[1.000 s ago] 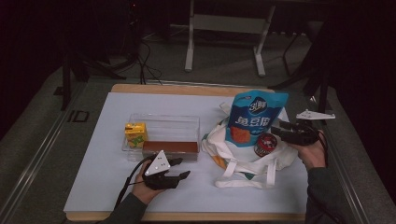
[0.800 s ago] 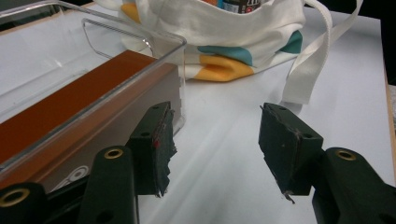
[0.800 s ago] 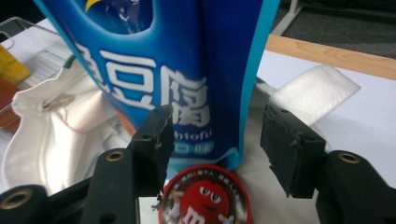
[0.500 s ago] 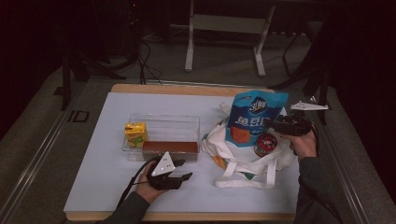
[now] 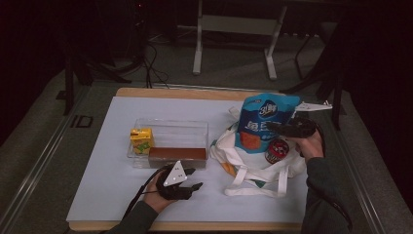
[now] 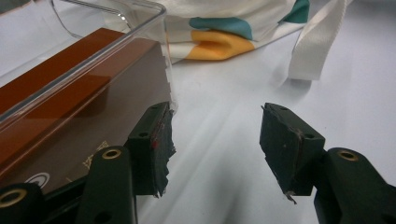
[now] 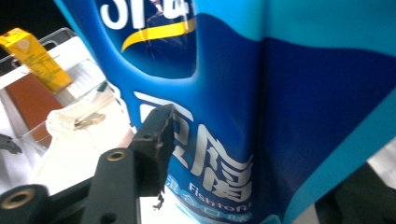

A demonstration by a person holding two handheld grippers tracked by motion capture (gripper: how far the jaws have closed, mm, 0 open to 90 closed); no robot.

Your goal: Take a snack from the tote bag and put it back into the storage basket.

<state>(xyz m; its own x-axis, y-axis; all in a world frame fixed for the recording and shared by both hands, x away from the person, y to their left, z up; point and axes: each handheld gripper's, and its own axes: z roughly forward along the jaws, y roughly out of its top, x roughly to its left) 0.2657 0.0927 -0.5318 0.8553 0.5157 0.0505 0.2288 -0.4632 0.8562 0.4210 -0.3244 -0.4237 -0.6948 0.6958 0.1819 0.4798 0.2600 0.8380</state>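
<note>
Overhead, a white sheet [image 5: 122,146] is covering a wooden table [image 5: 160,92] whose pale edge is showing at the far and near sides; around it the room is lying dark, with grey floor, loose cables and a pale metal stand [image 5: 234,29] behind.

On the blue snack bag [image 5: 263,127], white Chinese characters are running down the front, and the right gripper view is catching "Fishtofu" in small white letters low on the glossy, crinkled film. A round red badge [image 5: 277,149] is sitting just below the bag on the white cloth tote [image 5: 253,165], whose flat webbing straps are looping toward the near edge and whose fabric is showing teal and orange patches in the left gripper view.

A clear, hard plastic box [image 5: 168,127] is standing left of the tote, holding an upright yellow drink carton [image 5: 141,140] and a long brown carton [image 5: 177,155] along its near wall.

The right gripper [image 5: 287,127] is pressing against the bag's side, one black jaw lying on the film; its other jaw is hidden, so I cannot tell whether it is gripping. The left gripper [image 6: 215,140] is resting on the sheet just beside the box, jaws spread apart and holding nothing, their rubber pads [image 6: 285,140] looking frayed.
</note>
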